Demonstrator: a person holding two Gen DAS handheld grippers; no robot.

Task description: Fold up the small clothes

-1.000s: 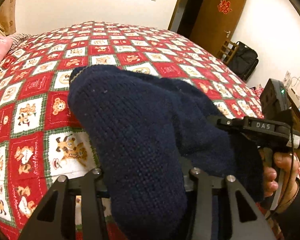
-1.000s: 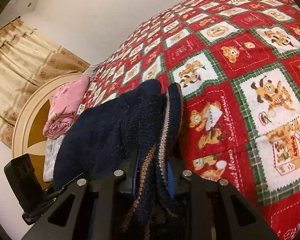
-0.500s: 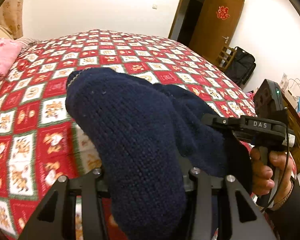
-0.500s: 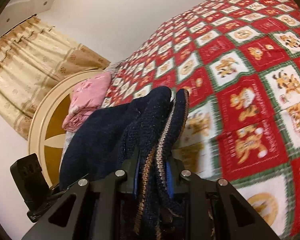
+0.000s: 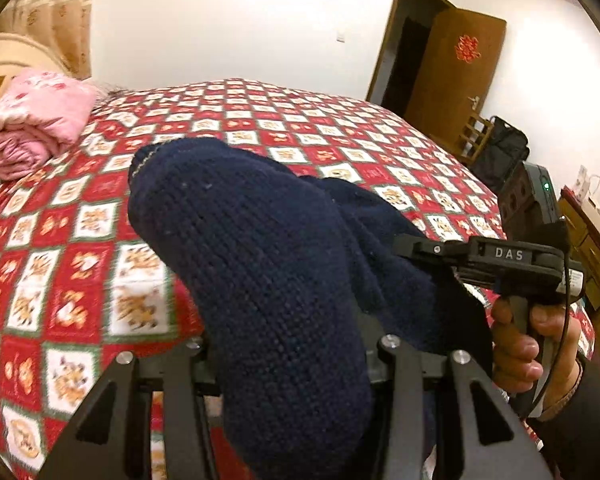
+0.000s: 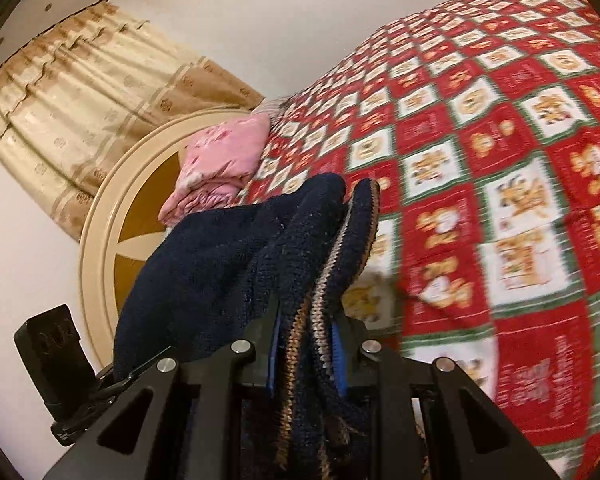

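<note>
Since a second ago the navy knitted sweater [image 5: 260, 264] has been lifted further off the red teddy-bear quilt [image 5: 80, 240] and carried across the bed toward the headboard end: the folded pink blanket [image 5: 32, 120], then only at the frame's left edge, now shows fully in the left wrist view, and the quilt squares under the garment are smeared with motion. The left gripper [image 5: 288, 360] is clenched on a thick bunched roll of the knit, its jaws standing fairly wide around the bulk; the right gripper [image 6: 306, 332] is clamped tight on the sweater's striped ribbed hem [image 6: 340, 264], which runs up between its blue pads [image 6: 337, 352]. The sweater hangs in the air between the two grippers, above the quilt and not touching it as far as can be seen. This reads as a carry or a shake-out before laying the garment flat, so no fold appears made yet. Counted: one sweater, two grippers, one person's hand [image 5: 528, 340] in view on the right gripper's handle, one pink blanket, one round headboard [image 6: 112, 216], one open door [image 5: 456, 68].
</note>
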